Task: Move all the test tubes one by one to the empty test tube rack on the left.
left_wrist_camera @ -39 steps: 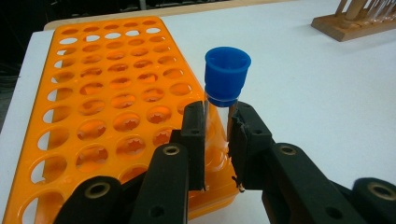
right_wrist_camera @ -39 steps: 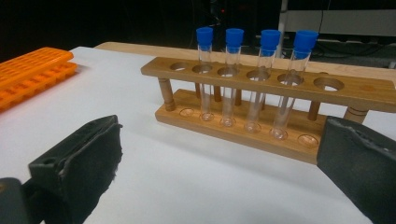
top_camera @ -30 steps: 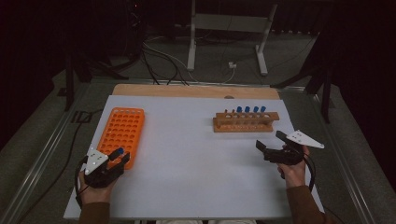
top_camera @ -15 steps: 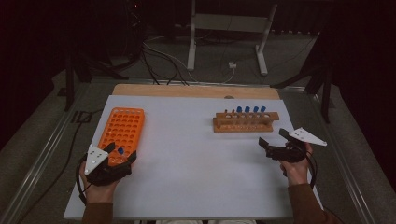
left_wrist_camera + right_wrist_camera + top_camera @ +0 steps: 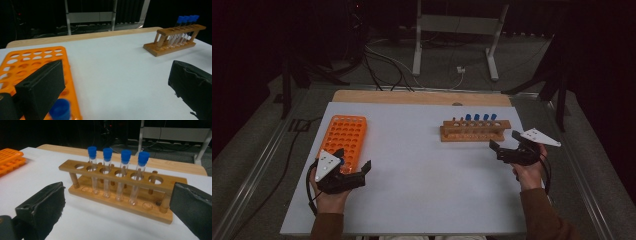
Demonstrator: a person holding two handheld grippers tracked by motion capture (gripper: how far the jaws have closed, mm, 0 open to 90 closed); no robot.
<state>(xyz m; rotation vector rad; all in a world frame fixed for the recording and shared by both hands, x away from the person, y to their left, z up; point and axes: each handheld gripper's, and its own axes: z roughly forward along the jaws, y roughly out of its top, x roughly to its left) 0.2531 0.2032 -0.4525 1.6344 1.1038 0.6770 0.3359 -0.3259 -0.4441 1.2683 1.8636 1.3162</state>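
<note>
An orange tube rack (image 5: 346, 135) (image 5: 32, 60) lies at the left of the white table. One blue-capped tube (image 5: 342, 161) (image 5: 60, 111) stands in its near right corner. My left gripper (image 5: 353, 161) (image 5: 115, 92) hovers there, open; its jaws have just been opening. The tube's cap sits beside the left jaw, and neither pad touches it. A wooden rack (image 5: 474, 131) (image 5: 120, 195) (image 5: 172, 40) at the right holds several blue-capped tubes (image 5: 479, 117) (image 5: 123, 155). My right gripper (image 5: 506, 142) (image 5: 117, 212) is open just in front of it, with nothing between its jaws.
The white tabletop (image 5: 422, 165) has a wooden strip (image 5: 422, 97) along its far edge. Behind it stand a metal frame (image 5: 457, 30) and floor cables (image 5: 387, 65). The orange rack (image 5: 10, 158) lies far to the left in the right gripper view.
The left gripper's jaws have spread wide and let go of the blue-capped tube, which now stands in the orange rack. That hand has shifted slightly right and up. The right hand has stayed put.
</note>
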